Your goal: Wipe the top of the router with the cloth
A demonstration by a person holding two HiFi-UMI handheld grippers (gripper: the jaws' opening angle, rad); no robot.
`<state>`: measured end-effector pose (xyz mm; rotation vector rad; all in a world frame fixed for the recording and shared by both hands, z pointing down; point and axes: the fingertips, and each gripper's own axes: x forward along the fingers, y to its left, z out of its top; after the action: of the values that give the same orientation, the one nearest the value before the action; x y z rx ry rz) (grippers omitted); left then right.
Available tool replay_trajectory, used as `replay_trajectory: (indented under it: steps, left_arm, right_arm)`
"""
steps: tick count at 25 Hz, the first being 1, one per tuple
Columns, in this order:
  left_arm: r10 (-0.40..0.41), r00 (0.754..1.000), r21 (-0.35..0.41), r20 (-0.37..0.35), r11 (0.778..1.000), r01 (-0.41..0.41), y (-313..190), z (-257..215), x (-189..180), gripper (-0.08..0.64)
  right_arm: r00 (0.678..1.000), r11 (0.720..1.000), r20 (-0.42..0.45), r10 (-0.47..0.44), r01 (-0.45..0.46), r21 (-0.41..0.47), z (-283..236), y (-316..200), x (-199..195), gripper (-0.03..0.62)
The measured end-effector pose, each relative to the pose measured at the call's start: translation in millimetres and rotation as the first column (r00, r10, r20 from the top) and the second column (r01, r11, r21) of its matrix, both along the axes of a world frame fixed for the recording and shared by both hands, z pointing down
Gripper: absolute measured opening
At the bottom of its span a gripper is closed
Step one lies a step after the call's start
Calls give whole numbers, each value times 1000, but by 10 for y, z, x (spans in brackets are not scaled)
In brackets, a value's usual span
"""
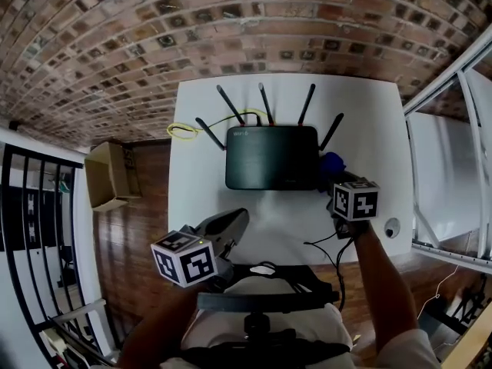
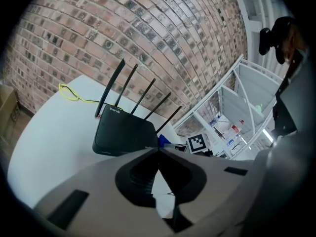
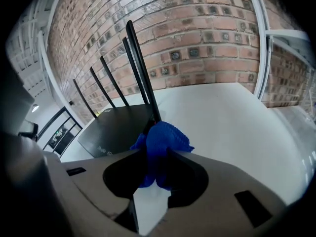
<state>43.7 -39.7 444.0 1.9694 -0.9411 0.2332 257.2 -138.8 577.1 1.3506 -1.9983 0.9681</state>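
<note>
A black router [image 1: 270, 157] with several upright antennas lies flat in the middle of the white table [image 1: 200, 198]. My right gripper [image 1: 340, 181] is at the router's right edge, shut on a bunched blue cloth [image 1: 332, 162]. In the right gripper view the cloth [image 3: 165, 141] bulges out between the jaws of that gripper [image 3: 159, 156], just short of the router [image 3: 116, 130]. My left gripper [image 1: 233, 223] hovers over the table's near edge, in front of the router, shut with nothing in it. In the left gripper view its jaws meet at the tips [image 2: 158, 149] and point towards the router [image 2: 123, 135].
A yellow cable [image 1: 184, 131] loops behind the router at the left. A small round white object [image 1: 392, 227] and thin black cables [image 1: 327, 244] lie near the table's front right. A cardboard box [image 1: 108, 177] stands on the floor at the left. White shelving [image 1: 446, 175] stands at the right.
</note>
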Motion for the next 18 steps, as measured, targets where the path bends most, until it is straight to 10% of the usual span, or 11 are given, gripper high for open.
replay_trajectory:
  steps: [18]
  left_arm:
    - [29,999,-17,-39,999,-30,-83,82,-756,32]
  right_arm:
    - [981,990,-130,141,-142,5,-96,382,-204,129]
